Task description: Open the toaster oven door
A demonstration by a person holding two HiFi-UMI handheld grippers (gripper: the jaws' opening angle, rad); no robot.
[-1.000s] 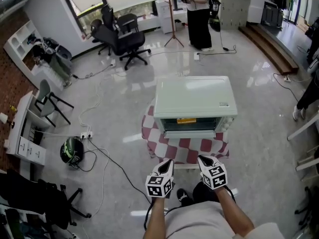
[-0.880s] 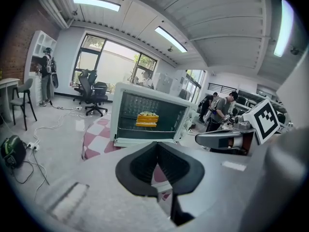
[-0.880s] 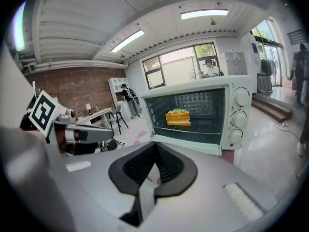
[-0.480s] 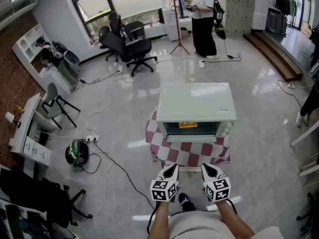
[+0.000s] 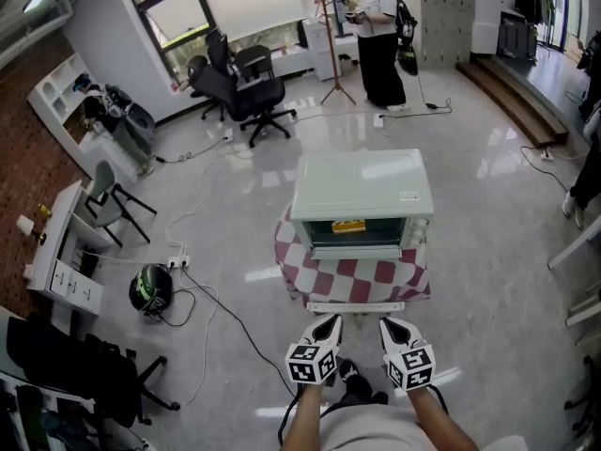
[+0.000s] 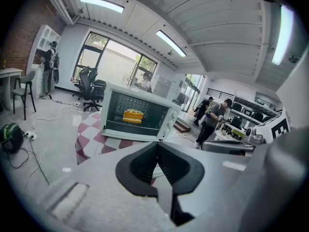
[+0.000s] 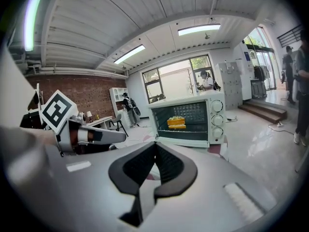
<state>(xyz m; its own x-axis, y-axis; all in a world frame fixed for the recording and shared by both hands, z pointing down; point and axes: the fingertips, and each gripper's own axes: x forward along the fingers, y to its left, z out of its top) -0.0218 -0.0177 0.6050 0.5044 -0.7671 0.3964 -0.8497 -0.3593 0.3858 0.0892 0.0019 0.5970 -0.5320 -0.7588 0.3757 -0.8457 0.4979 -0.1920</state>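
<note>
Toaster oven [image 5: 362, 191] stands on a checked-cloth table [image 5: 352, 280], well ahead of both grippers. Inside, on the rack: one yellow food item [image 7: 176, 123]. The door is upright and closed, facing the person. The oven's long axis runs left to right. Left gripper [image 5: 327, 322] and right gripper [image 5: 389, 324]: jaws together, nothing between them.

A pale, boxy metal toaster oven [image 5: 362, 181] is sitting just above the middle of the head view, its front facing the lower edge. Its dark glass door [image 5: 360, 236] is standing upright and shut, showing a yellow item [image 7: 176, 123] inside, with three round knobs [image 7: 217, 119] lining its right side.
</note>
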